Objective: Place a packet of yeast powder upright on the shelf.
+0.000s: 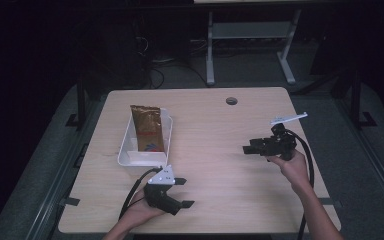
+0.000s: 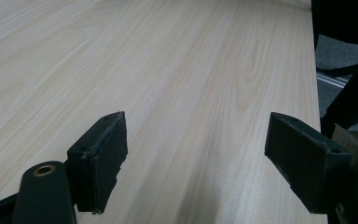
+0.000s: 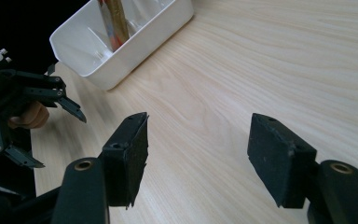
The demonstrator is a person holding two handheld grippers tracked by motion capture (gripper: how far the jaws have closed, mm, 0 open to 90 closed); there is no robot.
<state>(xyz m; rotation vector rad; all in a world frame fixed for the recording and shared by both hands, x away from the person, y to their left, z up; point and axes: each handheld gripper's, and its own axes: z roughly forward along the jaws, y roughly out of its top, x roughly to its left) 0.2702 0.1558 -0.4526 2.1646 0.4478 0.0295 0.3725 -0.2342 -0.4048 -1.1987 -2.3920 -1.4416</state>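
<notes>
While both claws gape empty, the snack bag (image 1: 147, 129) lies in its tray (image 1: 125, 148), apart.

1. We see a lab or test room: beyond the right gripper (image 1: 247, 149), a bare light-wood surface (image 1: 215, 125) stands alone on grey carpet.
2. Farther behind it, white metal desk legs (image 1: 210, 50) and loose cables (image 1: 152, 67) lie in dim surroundings.
3. Cabled handheld grippers suggest a recording rig.
</notes>
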